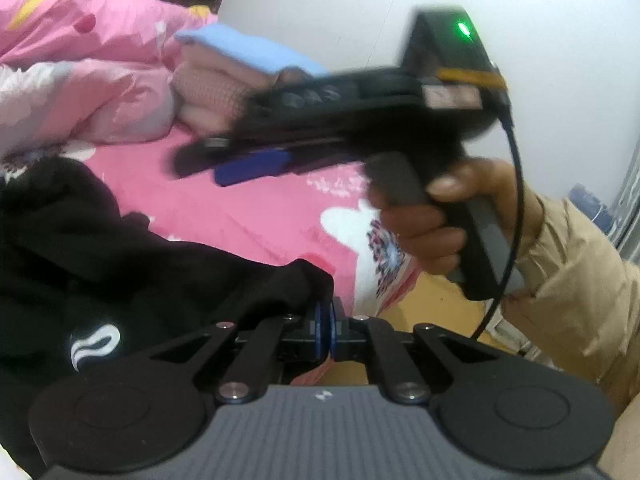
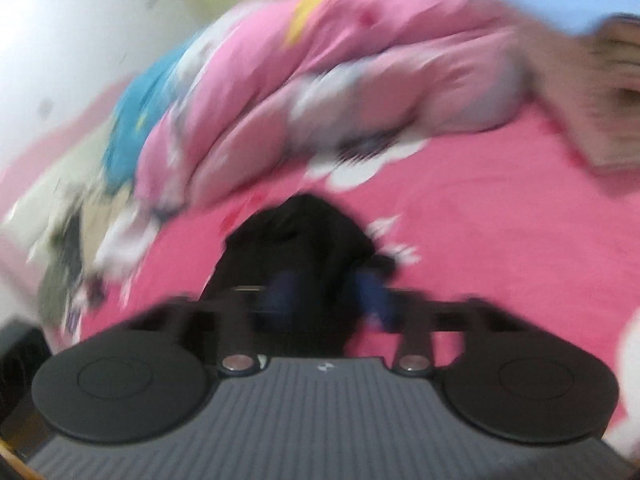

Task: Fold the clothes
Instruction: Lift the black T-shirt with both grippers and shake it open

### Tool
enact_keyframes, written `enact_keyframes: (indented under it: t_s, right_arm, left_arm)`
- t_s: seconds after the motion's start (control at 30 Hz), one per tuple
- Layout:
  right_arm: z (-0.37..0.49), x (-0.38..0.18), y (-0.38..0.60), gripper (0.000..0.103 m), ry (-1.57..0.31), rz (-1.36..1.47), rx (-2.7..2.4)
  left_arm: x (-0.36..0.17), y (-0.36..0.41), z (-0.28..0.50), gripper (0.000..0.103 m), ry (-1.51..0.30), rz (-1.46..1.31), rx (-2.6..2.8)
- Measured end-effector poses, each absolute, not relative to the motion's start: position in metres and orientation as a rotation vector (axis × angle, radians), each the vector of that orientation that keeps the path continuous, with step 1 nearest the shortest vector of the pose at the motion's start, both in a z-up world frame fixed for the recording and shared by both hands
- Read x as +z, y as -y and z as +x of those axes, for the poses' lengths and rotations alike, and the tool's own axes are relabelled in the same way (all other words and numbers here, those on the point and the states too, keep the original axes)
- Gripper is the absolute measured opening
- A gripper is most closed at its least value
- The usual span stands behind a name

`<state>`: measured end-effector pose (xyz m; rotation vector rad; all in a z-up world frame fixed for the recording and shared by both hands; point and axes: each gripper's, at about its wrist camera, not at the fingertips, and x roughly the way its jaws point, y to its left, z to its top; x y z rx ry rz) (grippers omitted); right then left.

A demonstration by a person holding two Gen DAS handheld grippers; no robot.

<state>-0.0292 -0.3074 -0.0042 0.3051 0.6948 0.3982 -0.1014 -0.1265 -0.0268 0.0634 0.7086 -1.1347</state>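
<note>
A black garment (image 1: 80,248) with a white logo (image 1: 94,344) lies crumpled on the pink bed sheet (image 1: 248,216), at the left of the left wrist view. My left gripper (image 1: 325,320) is shut on its near edge, blue pads pressed together. My right gripper (image 1: 200,168) hovers above the sheet, blurred and pointing left, held by a hand (image 1: 432,236) in a tan sleeve. In the right wrist view the right gripper (image 2: 328,292) looks open, its blue pads apart, with the black garment (image 2: 300,236) showing between and beyond them on the sheet (image 2: 500,240).
A bunched pink quilt (image 1: 92,72) and a pink checked pillow (image 1: 208,96) under a light-blue cloth (image 1: 248,52) fill the far side of the bed. The bed's edge and a wooden floor (image 1: 432,300) lie at the right, with a white wall (image 1: 360,8) behind.
</note>
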Motion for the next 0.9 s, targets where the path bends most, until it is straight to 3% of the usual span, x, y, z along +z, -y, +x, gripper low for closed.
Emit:
enact_keyframes:
  t_s: [0.13,0.17,0.2,0.23,0.5,0.6,0.73,0.8,0.9]
  right_arm:
    - [-0.012,-0.022,0.292,0.066,-0.784,0.227,0.488]
    - [-0.008,-0.028,0.287,0.06,-0.807,0.207,0.502]
    - [-0.006,-0.034,0.285,0.049,-0.825,0.189,0.509]
    - [-0.007,-0.036,0.288,0.002,-0.827,0.192,0.503]
    - [-0.053,-0.033,0.391,0.003,-0.63,0.511,0.252]
    - [-0.076,-0.051,0.425,0.003,-0.598,0.61,0.137]
    - [-0.114,-0.081,0.457,0.003,-0.56,0.765,0.018]
    - [-0.127,-0.089,0.466,0.003,-0.523,0.818,-0.012]
    - [-0.143,-0.098,0.477,0.003,-0.459,0.883,-0.044]
  left_arm:
    - [-0.027,0.128,-0.1,0.005,-0.724,0.096,-1.128]
    - [-0.026,0.129,-0.1,0.005,-0.723,0.107,-1.129]
    - [-0.026,0.13,-0.101,0.005,-0.721,0.117,-1.131]
    - [-0.026,0.131,-0.103,0.005,-0.719,0.128,-1.133]
    - [-0.028,0.132,-0.099,0.01,-0.727,0.11,-1.166]
    - [-0.029,0.128,-0.097,0.022,-0.73,0.101,-1.156]
    - [-0.026,0.111,-0.093,0.026,-0.732,0.066,-1.123]
    - [-0.024,0.1,-0.086,0.034,-0.73,0.05,-1.086]
    - [-0.016,0.086,-0.072,0.038,-0.706,0.041,-1.011]
